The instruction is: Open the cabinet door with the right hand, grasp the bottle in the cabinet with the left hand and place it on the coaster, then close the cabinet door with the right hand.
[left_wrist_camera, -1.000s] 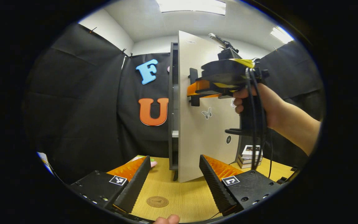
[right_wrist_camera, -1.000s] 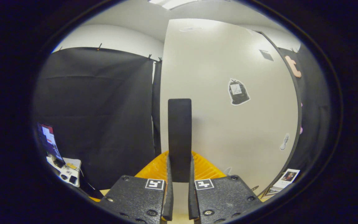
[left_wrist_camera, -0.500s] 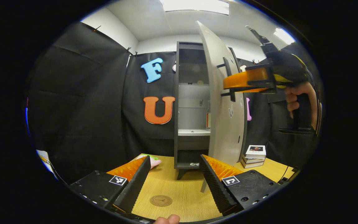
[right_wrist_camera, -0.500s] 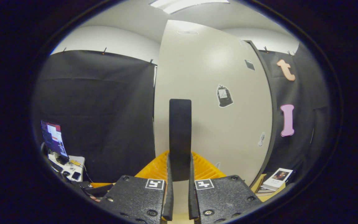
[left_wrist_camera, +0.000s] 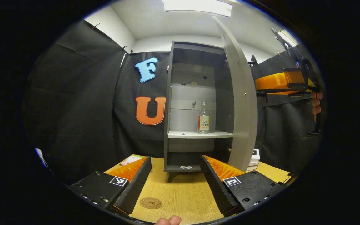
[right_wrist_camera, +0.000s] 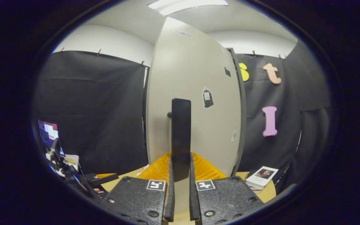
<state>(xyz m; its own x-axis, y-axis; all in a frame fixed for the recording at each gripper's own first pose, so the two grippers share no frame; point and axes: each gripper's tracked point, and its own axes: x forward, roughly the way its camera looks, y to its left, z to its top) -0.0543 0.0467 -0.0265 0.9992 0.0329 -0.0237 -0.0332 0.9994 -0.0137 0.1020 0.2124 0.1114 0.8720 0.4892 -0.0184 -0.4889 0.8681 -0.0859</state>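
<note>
Clear plastic, the bottle point(left_wrist_camera: 203, 117) stands upright on the middle shelf point(left_wrist_camera: 198, 134) of the cabinet point(left_wrist_camera: 170, 103), toward its right, near the open door point(left_wrist_camera: 242, 103). In the left gripper view the left claw point(left_wrist_camera: 176, 178) hangs spread wide over the desk point(left_wrist_camera: 180, 193), holding nothing, well apart from the bottle; the coaster point(left_wrist_camera: 151, 203) lies just below it. A reach could go wrong here: a finger might clip the shelf edge or door and tip the tall, narrow bottle.

In the right gripper view the right claw point(right_wrist_camera: 180, 187) is pressed together on the black handle point(right_wrist_camera: 181, 134), pinching it from both sides. If that grip slips, I judge the door could swing into the left arm's path.
</note>
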